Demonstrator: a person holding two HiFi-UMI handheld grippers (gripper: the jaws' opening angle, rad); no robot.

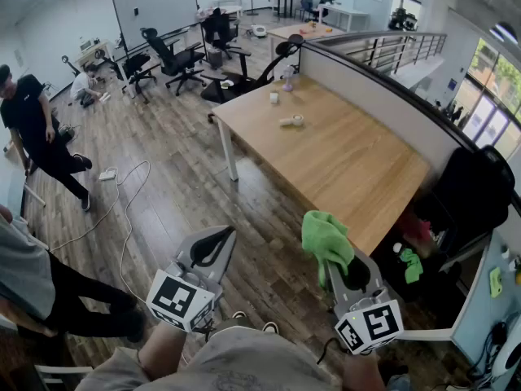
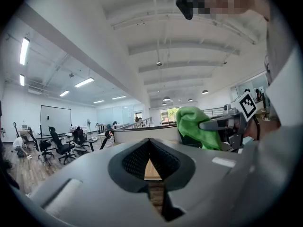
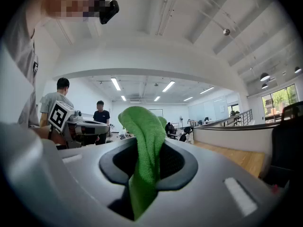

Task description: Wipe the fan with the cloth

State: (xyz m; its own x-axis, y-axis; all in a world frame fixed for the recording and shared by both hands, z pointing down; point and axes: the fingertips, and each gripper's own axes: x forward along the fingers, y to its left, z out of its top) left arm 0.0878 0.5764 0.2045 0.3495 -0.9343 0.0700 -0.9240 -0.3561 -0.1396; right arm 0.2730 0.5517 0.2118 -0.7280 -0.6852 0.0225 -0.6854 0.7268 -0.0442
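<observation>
Left gripper (image 1: 221, 236): jaws pressed together, nothing between them; held level above wood floor (image 1: 179, 194). Right gripper (image 3: 150, 151): jaws clamped on green cloth (image 3: 142, 131). Cloth bunches up above tips, tail hangs below. Cloth near table (image 1: 350, 161) near corner. Small fan-like thing (image 1: 287, 77) stands at table's far end, well apart from cloth; too small to be sure.

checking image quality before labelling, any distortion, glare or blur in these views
Head view: heavy fisheye, the table edges bow, windows at right very bright. Left gripper view: black round vignette, ceiling lights glare. Right gripper view: same vignette, green cloth in focus.
</observation>
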